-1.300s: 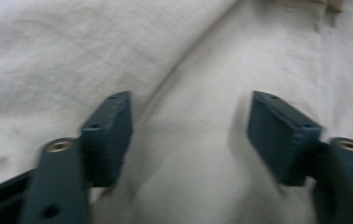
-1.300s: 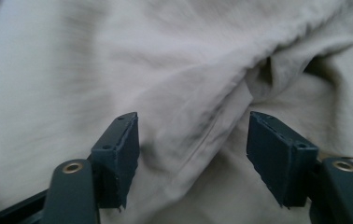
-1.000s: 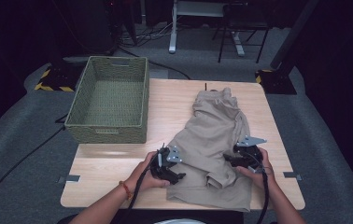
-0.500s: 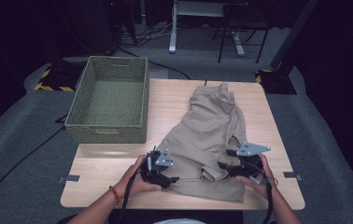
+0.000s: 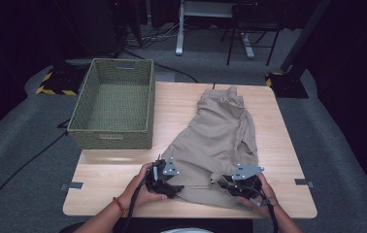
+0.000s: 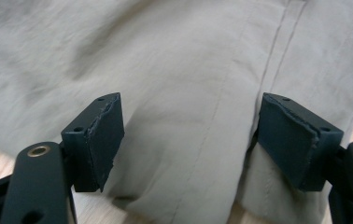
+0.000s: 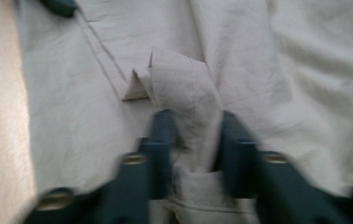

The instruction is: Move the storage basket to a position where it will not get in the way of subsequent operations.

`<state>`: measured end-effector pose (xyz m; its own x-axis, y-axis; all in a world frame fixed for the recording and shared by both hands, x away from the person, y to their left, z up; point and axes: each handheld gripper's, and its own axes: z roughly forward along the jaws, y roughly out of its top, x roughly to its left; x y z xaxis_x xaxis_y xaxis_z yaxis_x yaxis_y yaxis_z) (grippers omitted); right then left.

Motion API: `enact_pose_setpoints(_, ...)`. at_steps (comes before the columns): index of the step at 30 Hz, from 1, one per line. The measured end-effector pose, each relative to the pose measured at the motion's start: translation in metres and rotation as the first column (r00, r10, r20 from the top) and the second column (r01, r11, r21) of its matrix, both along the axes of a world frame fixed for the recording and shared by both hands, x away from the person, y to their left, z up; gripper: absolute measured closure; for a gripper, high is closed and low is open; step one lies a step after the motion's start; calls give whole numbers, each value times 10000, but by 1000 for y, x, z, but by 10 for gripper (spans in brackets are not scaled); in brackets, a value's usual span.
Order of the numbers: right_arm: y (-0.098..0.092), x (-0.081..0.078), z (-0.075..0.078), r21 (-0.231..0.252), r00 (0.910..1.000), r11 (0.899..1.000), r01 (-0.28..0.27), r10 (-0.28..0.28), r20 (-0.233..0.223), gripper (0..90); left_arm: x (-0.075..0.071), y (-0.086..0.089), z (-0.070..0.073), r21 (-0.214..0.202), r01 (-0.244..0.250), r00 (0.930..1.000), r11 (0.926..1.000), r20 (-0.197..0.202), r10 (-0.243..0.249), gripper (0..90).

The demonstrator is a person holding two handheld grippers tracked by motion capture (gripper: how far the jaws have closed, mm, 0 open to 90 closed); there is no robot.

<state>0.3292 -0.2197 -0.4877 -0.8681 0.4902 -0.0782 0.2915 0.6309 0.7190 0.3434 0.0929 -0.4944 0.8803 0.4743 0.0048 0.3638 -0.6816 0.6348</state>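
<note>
A beige, thin-fabric garment with stitched seams lies spread on the light wooden rectangular table, right of centre, its narrow crumpled end pointing toward the far edge and its wide hem at the near edge. The left gripper, black with a grey three-cornered plate on top, sits at the near left corner of the garment's hem, held by the person's left hand. In the left gripper view, the left gripper has its jaws standing wide apart over the fabric; the garment lies flat between and beyond the two black pads, and neither pad presses on it. A stitched seam runs through the gap. The right gripper, of the same build, sits at the near right part of the hem, held by the right hand. In the right gripper view, the right gripper has its jaws drawn narrow, having just been closing, with a raised fold of the garment pinched between them; the fold stands up from the surrounding cloth, and this view is slightly blurred. A woven green rectangular basket with cut-out handles stands on the far left part of the table, well apart from both grippers and just beside the garment's left edge.
</note>
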Motion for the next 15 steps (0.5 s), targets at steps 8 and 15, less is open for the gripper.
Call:
enact_pose_setpoints(8,-35,-25,43,373,9992,9989,-278,267,295,872,2,6,0,-35,-308,9995,9995,-73,308,241)
enact_pose_setpoints(15,-54,-45,31,-549,9879,9945,-893,814,-1323,757,-6,18,13,-1168,251,9990,9928,-345,-293,281)
